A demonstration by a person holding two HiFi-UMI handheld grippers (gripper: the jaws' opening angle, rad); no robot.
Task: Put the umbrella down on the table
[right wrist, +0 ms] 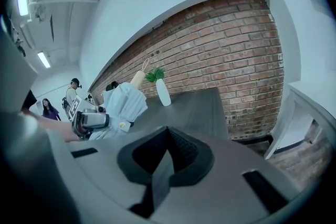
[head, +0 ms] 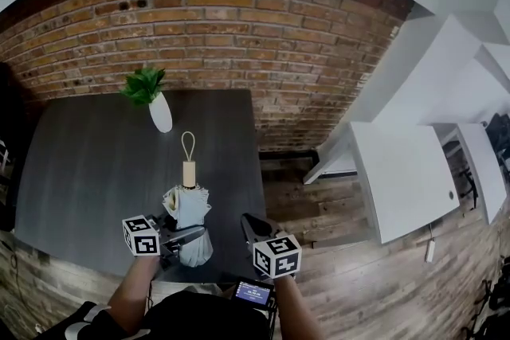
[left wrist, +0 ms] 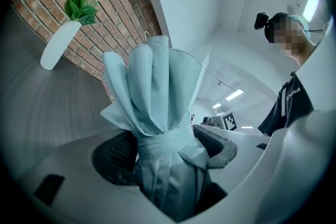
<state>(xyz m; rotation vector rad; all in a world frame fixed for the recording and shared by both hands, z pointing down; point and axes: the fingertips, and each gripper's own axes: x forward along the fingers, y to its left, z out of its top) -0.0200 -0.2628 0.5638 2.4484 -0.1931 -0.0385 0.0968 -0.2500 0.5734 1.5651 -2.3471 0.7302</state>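
The left gripper (left wrist: 168,145) pinches the folded umbrella (left wrist: 152,92) at lower centre over the table (head: 96,163), the right gripper (right wrist: 167,152) is pressed together and empty, and laying it down seems still to do.

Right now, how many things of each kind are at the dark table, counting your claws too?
Umbrella: 1
Vase with plant: 1
Claws: 2, the left claw and the right claw
Total: 4
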